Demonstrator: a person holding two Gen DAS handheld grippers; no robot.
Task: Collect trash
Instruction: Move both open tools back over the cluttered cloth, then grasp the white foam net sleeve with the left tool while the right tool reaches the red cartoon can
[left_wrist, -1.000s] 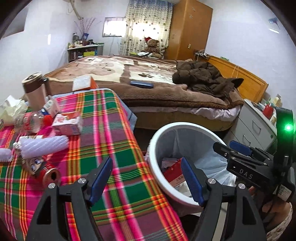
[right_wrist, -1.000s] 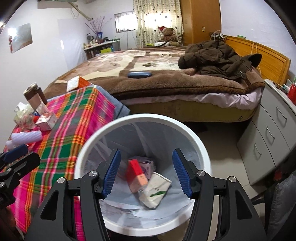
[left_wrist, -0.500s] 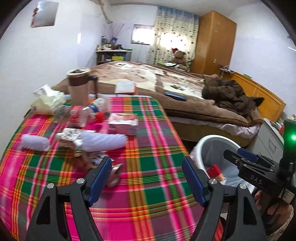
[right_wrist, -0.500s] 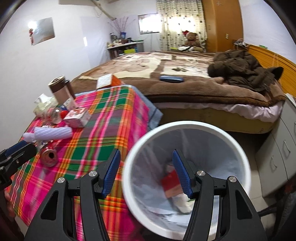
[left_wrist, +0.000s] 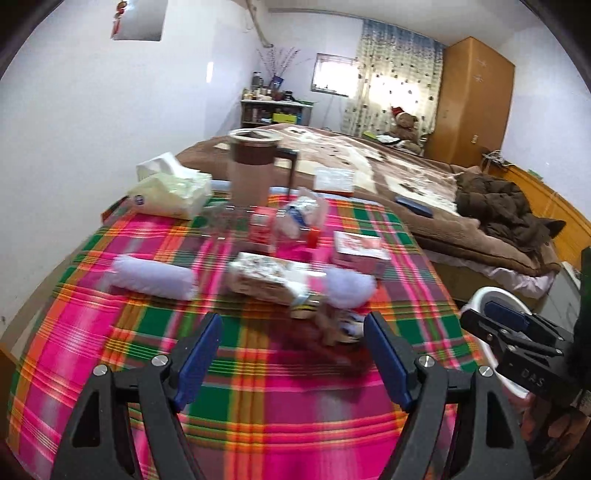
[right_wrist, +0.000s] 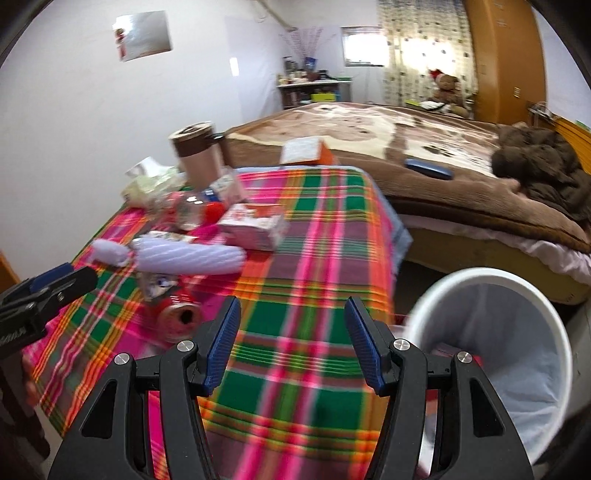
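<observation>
Bedroom; plaid-clothed table (left_wrist: 258, 406) set against a bed (right_wrist: 424, 155), white bin (right_wrist: 517, 332) on the floor off the table's right edge.

Item 1, red can (right_wrist: 177, 314): lies on its side near the front edge of the table, left of centre. In the right wrist view its open mouth faces the camera, so the long axis seems to run roughly front to back. In the left wrist view it is a blurred red and brown mass just ahead of the right-hand finger. A crumpled printed wrapper (right_wrist: 159, 284) appears to touch its far end.

Item 2, pale ribbed roll (right_wrist: 192, 256): long axis across the table, just behind the can. A shorter pale roll (left_wrist: 151, 277) lies further left, and a printed packet (left_wrist: 266, 275) between the 2.

Item 3, pink and white carton (right_wrist: 255, 225): mid-table, behind the rolls. Bottle, tissue pack and brown jug crowd the far left corner.

Left gripper (left_wrist: 293, 356): jaws spread wide, nothing between them, low over the front edge. The can sits forward and slightly right of its gap; judged the nearer tool.

Right gripper (right_wrist: 291, 343): jaws apart and empty, over bare cloth toward the right edge, bin just to its right. The can lies well to its left, so a reach from here would cross toward the other gripper.

Judgement: the left hand suits the pick best, closing across the can's round body from either side.
</observation>
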